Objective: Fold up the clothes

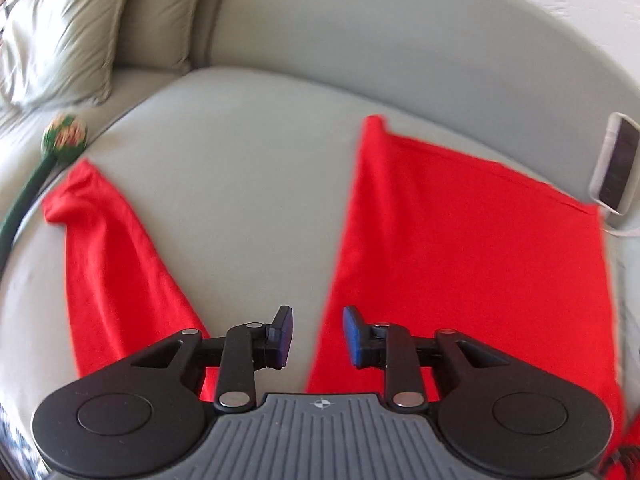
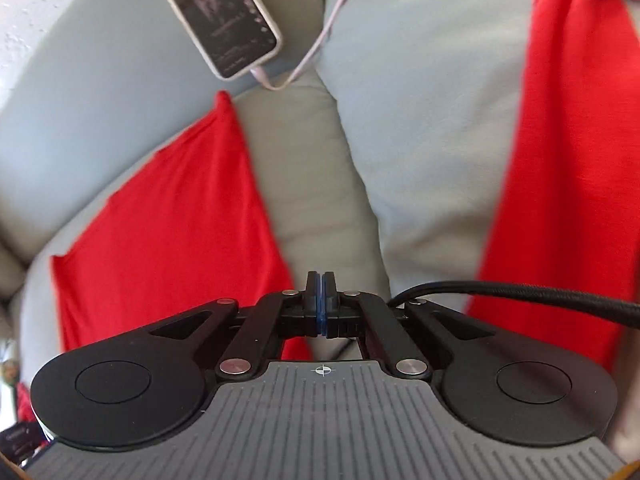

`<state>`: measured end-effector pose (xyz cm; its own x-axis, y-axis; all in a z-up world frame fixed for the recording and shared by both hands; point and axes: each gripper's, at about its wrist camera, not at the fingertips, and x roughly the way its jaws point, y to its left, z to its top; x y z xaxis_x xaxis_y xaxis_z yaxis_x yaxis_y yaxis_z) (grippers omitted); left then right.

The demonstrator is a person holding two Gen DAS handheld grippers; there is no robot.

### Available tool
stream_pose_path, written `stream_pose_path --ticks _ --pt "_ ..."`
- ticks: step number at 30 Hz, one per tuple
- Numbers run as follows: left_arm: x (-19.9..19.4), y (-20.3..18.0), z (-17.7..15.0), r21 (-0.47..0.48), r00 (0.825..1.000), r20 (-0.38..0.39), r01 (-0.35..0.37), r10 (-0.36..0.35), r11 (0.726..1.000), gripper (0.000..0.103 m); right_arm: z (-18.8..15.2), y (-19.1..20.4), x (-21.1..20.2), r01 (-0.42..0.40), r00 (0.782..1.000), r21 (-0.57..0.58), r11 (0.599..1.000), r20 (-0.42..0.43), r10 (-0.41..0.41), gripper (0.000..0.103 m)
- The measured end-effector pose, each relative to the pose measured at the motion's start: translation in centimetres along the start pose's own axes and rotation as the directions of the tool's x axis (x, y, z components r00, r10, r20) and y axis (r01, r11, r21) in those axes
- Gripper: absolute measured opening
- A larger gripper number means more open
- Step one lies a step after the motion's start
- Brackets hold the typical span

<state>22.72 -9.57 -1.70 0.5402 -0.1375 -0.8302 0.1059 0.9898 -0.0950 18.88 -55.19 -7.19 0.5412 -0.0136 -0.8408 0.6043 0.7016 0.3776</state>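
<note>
A red long-sleeved garment lies spread on the grey sofa seat [image 1: 248, 184]. In the left wrist view its sleeve [image 1: 108, 264] runs down the left and its body [image 1: 460, 260] fills the right. My left gripper [image 1: 317, 320] hovers above the bare cushion between them, open, with nothing between its blue pads. In the right wrist view the garment's body [image 2: 172, 220] lies at the left and another red part [image 2: 560, 160] hangs along the right edge. My right gripper [image 2: 322, 282] is over the grey cushion between them, shut, with nothing visible between its pads.
A phone [image 2: 222, 16] on a pale charging cable [image 2: 320, 40] lies just past the garment's far corner, and shows as the phone [image 1: 618, 164] at the right edge. A green stick with a ball end [image 1: 64, 136] and a pillow [image 1: 60, 32] sit far left. A black cable [image 2: 520, 296] crosses the right gripper.
</note>
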Motion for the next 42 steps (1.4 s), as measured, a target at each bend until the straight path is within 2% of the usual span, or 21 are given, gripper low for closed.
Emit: stream_pose_path --ticks 1,3,6,10,13,16,20,24,26,27,29,31,33,34,35,36,37,38,40,41,42 --pt "-1.9 -0.4 -0.5 0.009 0.999 0.027 0.030 -0.030 1.000 0.036 -0.7 0.8 -1.9 -0.006 1.000 -0.023 1.000 0.019 0.006 0.006" --pt "-4.7 -1.0 -1.5 0.055 0.994 0.072 0.084 -0.088 0.995 0.043 -2.2 2.3 -6.1 -0.034 0.997 -0.080 0.996 0.059 0.039 0.010" --pt "-7.6 -1.8 -3.8 0.098 0.985 0.085 0.139 -0.148 0.985 0.046 -5.1 2.0 -10.7 -0.159 0.985 -0.063 0.985 0.051 0.163 0.047" --pt "-11.1 -1.3 -8.0 0.110 0.981 0.072 0.172 -0.181 0.979 0.047 -9.3 0.3 -15.2 -0.294 0.954 -0.052 0.954 0.042 0.297 0.049" --pt "-12.9 -0.6 -10.8 0.111 0.978 0.062 0.193 -0.200 0.975 0.047 -11.6 -1.4 -18.4 -0.415 0.906 -0.038 0.909 0.078 0.416 0.049" --pt "-13.9 0.3 -12.4 0.066 0.976 0.058 0.206 -0.210 0.976 0.049 -13.3 -2.8 -20.6 -0.455 0.884 -0.046 0.889 0.093 0.458 0.049" --pt "-14.9 0.9 -13.2 0.013 0.980 0.064 0.189 -0.189 0.982 0.049 -15.0 -4.3 -22.2 -0.475 0.876 -0.005 0.880 0.086 0.474 0.049" --pt "-16.3 0.8 -13.8 0.025 0.975 0.093 0.203 -0.204 0.979 0.052 -16.5 -5.5 -23.4 -0.554 0.832 0.051 0.831 0.088 0.548 0.049" --pt "-16.8 0.8 -14.0 0.028 0.973 0.108 0.204 -0.206 0.979 0.052 -17.0 -5.9 -24.3 -0.605 0.795 0.064 0.794 0.111 0.596 0.049" --pt "-17.0 0.8 -14.1 0.029 0.972 0.116 0.201 -0.203 0.979 0.053 -17.2 -6.3 -24.7 -0.640 0.767 0.079 0.764 0.130 0.629 0.049" --pt "-17.3 1.0 -14.4 0.025 0.972 0.128 0.195 -0.197 0.980 0.053 -17.5 -7.2 -25.4 -0.730 0.684 0.133 0.671 0.161 0.712 0.049" --pt "-17.4 1.2 -14.6 0.023 0.973 0.131 0.190 -0.192 0.981 0.053 -17.6 -8.2 -25.7 -0.815 0.575 0.210 0.539 0.190 0.796 0.049" --pt "-17.6 1.4 -14.9 0.023 0.972 0.132 0.191 -0.193 0.981 0.053 -17.9 -8.7 -25.9 -0.863 0.486 0.268 0.428 0.214 0.847 0.049" --pt "-17.6 1.5 -15.1 0.023 0.972 0.132 0.192 -0.194 0.981 0.053 -18.2 -8.9 -26.1 -0.880 0.451 0.279 0.385 0.233 0.861 0.049" --pt "-17.6 1.6 -15.3 0.023 0.972 0.128 0.195 -0.196 0.981 0.053 -18.4 -9.1 -26.5 -0.890 0.432 0.279 0.360 0.265 0.862 0.049" --pt "-17.6 1.8 -15.5 0.025 0.972 0.121 0.198 -0.200 0.980 0.053 -18.9 -9.5 -27.0 -0.894 0.434 0.270 0.358 0.320 0.842 0.049" --pt "-17.5 1.9 -15.7 0.028 0.972 0.114 0.202 -0.204 0.979 0.054 -19.5 -10.0 -27.9 -0.885 0.464 0.252 0.392 0.396 0.792 0.049" --pt "-17.4 1.9 -15.9 0.032 0.973 0.106 0.203 -0.205 0.979 0.055 -20.0 -10.4 -29.2 -0.856 0.513 0.218 0.469 0.472 0.717 0.049" --pt "-16.6 1.8 -16.3 0.051 0.978 0.078 0.191 -0.195 0.980 0.058 -20.9 -10.2 -31.6 -0.717 0.619 0.139 0.683 0.576 0.533 0.055" --pt "-16.1 1.6 -16.5 0.055 0.980 0.063 0.186 -0.189 0.981 0.059 -21.0 -9.7 -32.2 -0.627 0.666 0.113 0.771 0.591 0.455 0.059" --pt "-15.6 1.5 -16.8 0.059 0.982 0.048 0.180 -0.183 0.982 0.059 -21.1 -9.1 -32.4 -0.542 0.707 0.091 0.836 0.586 0.395 0.067"
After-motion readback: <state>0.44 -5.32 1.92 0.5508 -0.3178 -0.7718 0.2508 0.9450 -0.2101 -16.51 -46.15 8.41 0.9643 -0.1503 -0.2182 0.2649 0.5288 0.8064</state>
